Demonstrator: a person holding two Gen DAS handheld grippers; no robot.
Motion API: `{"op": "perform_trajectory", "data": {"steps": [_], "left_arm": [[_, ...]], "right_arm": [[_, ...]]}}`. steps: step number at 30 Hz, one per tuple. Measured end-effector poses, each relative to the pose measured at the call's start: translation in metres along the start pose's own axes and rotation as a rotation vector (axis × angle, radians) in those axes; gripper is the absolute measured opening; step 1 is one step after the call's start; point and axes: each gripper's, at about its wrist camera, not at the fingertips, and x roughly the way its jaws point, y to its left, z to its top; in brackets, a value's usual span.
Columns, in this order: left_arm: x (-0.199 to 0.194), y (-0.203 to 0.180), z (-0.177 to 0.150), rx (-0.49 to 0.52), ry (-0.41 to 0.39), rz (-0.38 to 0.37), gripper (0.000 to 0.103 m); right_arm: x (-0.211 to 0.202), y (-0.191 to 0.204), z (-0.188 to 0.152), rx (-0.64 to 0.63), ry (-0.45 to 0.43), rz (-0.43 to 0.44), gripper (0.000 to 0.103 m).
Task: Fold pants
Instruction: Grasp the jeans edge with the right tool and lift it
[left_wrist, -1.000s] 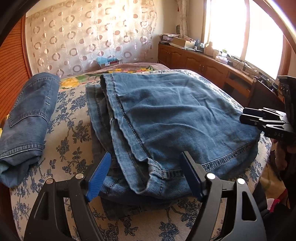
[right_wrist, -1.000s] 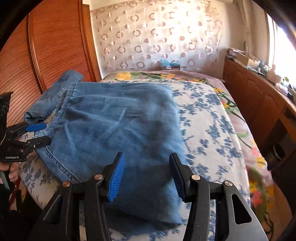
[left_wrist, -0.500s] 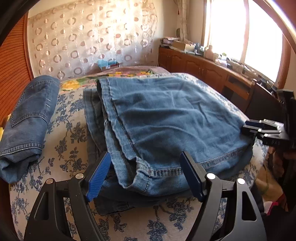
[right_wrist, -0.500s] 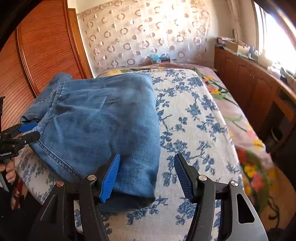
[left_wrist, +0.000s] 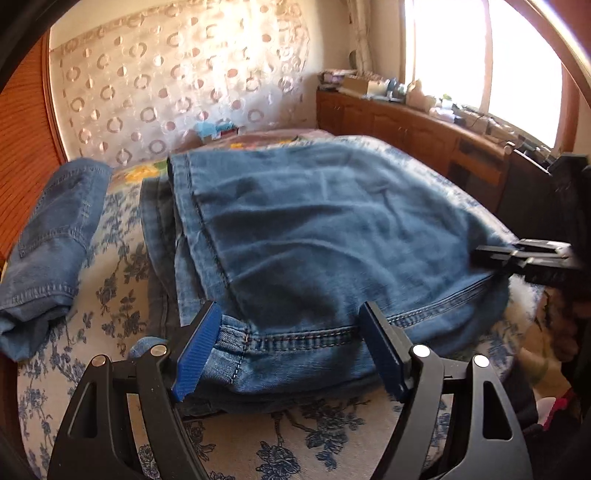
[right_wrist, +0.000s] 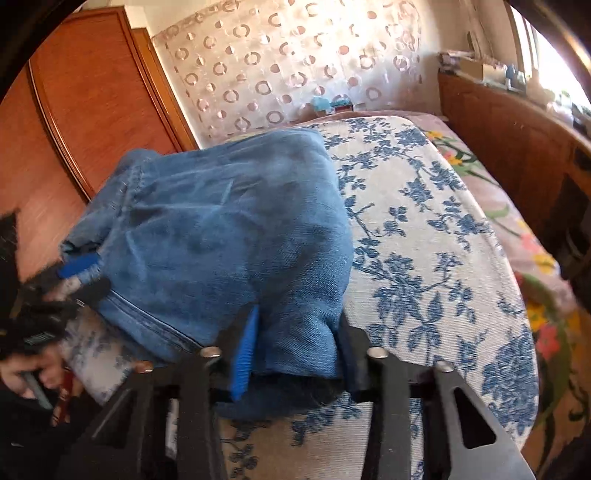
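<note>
Blue jeans (left_wrist: 332, 236) lie folded on the flower-print bed (left_wrist: 122, 280). My left gripper (left_wrist: 291, 350) is open, its blue pads on either side of the near hemmed edge of the jeans. In the right wrist view my right gripper (right_wrist: 295, 350) has its jaws closing around the near corner of the jeans (right_wrist: 229, 229), with denim bunched between the pads. The right gripper also shows in the left wrist view (left_wrist: 524, 254) at the jeans' right edge. The left gripper shows in the right wrist view (right_wrist: 77, 269) at the left edge.
A second folded pair of jeans (left_wrist: 55, 240) lies at the left of the bed. A wooden headboard (right_wrist: 85, 103) stands behind it. A wooden cabinet (left_wrist: 413, 125) with clutter runs along the window. The bed's right half (right_wrist: 424, 240) holds no clothes.
Both grippers moved forward onto the near edge of the jeans. The right gripper narrowed around the corner of the denim. The left one now straddles the hem.
</note>
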Motion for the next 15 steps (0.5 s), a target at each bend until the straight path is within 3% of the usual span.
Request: {"op": "perform_trajectory", "data": {"steps": [7, 15], "left_arm": [[0.003, 0.007, -0.004, -0.014, 0.023, -0.022, 0.077], [-0.026, 0.037, -0.006, -0.085, -0.034, -0.017, 0.077]], "right_arm": [[-0.019, 0.015, 0.021, -0.022, -0.094, 0.029, 0.018], [-0.033, 0.064, 0.048, -0.139, -0.168, 0.068, 0.017]]}}
